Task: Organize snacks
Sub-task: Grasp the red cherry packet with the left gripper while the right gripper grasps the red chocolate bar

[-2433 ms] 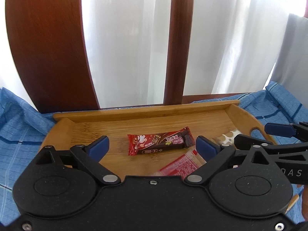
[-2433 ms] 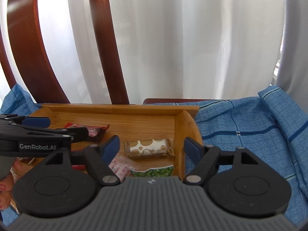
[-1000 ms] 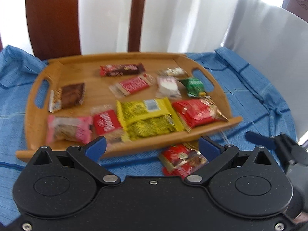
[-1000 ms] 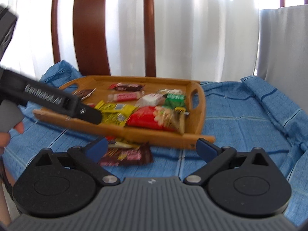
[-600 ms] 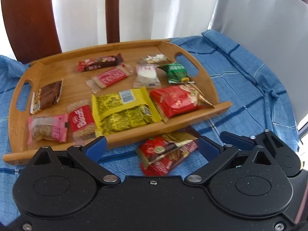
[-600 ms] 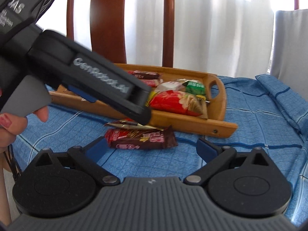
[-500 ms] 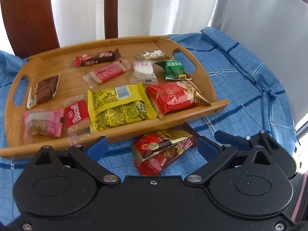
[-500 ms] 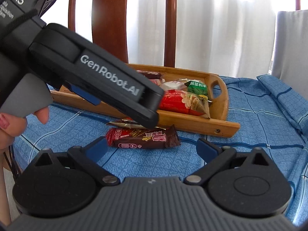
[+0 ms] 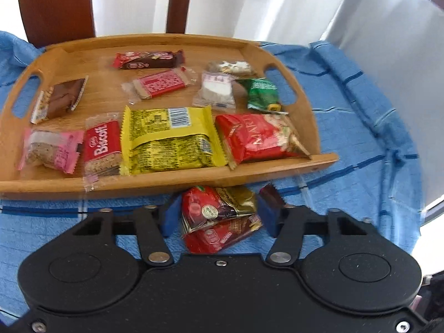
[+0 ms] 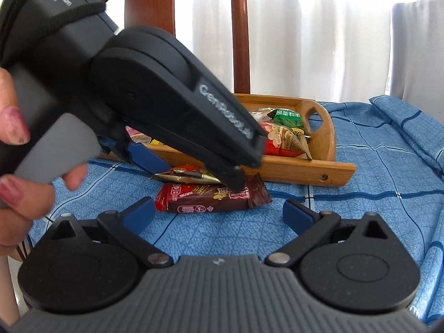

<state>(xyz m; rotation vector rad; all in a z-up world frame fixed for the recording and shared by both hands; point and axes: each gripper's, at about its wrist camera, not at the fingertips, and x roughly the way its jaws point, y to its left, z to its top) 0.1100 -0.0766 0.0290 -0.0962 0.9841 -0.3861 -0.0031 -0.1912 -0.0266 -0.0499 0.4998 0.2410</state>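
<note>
A wooden tray [image 9: 166,179] holds several snack packets, among them a yellow pack [image 9: 169,138] and a red bag [image 9: 258,137]. Two packets lie stacked on the blue cloth in front of the tray: a red and gold packet [image 9: 219,205] on top of a red and brown chocolate bar [image 10: 211,197]. My left gripper [image 9: 219,216] is open, its blue pads on either side of these two packets, low over the cloth. It also shows in the right wrist view [image 10: 194,172]. My right gripper [image 10: 219,213] is open and empty, just short of the chocolate bar.
A blue checked tablecloth [image 10: 374,194] covers the table. A dark wooden chair back [image 9: 55,5] and white curtains stand behind the tray. The tray [image 10: 305,170] has handle cut-outs at both ends. A hand [image 10: 16,166] holds the left gripper.
Both grippers pulled back from the tray and came down to the two packets on the cloth. The left gripper's jaws have narrowed around them.
</note>
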